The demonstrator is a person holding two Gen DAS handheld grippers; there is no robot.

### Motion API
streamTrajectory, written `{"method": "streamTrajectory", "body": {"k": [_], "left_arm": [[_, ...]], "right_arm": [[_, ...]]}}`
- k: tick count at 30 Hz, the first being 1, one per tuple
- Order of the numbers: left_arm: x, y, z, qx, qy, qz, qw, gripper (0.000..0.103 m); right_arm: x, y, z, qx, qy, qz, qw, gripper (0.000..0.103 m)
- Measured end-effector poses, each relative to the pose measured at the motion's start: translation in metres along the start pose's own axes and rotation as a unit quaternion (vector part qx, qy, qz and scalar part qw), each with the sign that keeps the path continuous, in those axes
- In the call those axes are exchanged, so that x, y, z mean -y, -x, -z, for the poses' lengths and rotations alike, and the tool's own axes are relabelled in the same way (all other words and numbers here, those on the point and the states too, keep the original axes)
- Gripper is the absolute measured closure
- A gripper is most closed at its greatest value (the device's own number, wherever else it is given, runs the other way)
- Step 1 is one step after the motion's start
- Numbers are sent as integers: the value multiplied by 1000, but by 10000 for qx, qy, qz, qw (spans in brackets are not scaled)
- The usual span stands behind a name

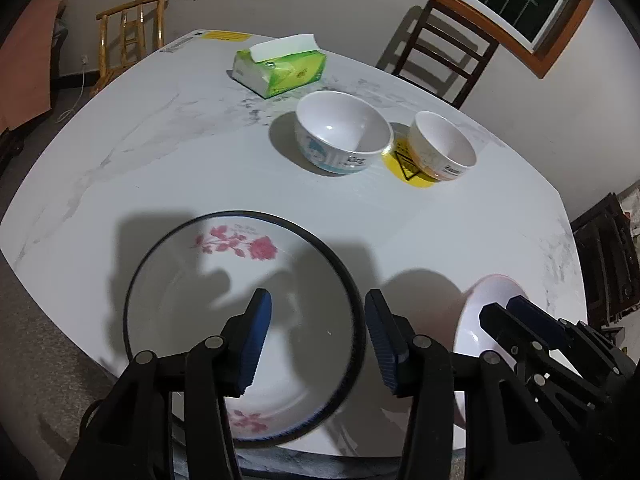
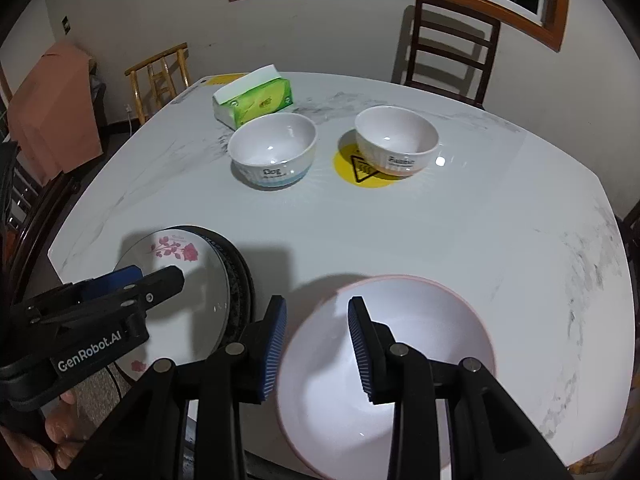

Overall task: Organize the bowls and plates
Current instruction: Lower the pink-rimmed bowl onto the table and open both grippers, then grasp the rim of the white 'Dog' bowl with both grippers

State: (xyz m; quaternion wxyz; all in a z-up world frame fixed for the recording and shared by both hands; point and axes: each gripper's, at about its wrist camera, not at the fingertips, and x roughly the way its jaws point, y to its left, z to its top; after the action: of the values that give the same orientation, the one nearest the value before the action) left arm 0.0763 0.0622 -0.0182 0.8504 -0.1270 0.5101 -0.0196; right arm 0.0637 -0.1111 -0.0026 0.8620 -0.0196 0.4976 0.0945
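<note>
A rose-patterned plate with a dark rim lies at the table's near edge; it also shows in the right wrist view. My left gripper is open above it, its fingers astride the plate's right rim. A pink-rimmed white plate lies to the right, also seen in the left wrist view. My right gripper is open, its fingers astride that plate's left rim. Two white bowls stand farther back: a blue-trimmed one and an orange-trimmed one.
A green tissue pack lies at the back of the white marble table. A yellow warning sticker sits under the orange-trimmed bowl. A dark chair and a bamboo chair stand behind the table.
</note>
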Motion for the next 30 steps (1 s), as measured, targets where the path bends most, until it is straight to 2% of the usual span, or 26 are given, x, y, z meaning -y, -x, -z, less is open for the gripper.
{"method": "streamTrajectory", "body": {"k": [6, 14, 24, 30], "left_arm": [[-11, -7, -10, 43, 11, -94, 9999, 54], [-29, -16, -38, 67, 116, -259, 9996, 54], [-41, -31, -96, 145, 283, -300, 9990, 54], [-36, -57, -130, -62, 283, -221, 9993, 54]], "right_arm": [[-9, -13, -11, -112, 141, 10, 9998, 70], [-12, -30, -35, -257, 166, -214, 9993, 70], [5, -58, -94, -412, -382, -569, 9968, 70], [9, -87, -127, -598, -738, -617, 9936, 70]]}}
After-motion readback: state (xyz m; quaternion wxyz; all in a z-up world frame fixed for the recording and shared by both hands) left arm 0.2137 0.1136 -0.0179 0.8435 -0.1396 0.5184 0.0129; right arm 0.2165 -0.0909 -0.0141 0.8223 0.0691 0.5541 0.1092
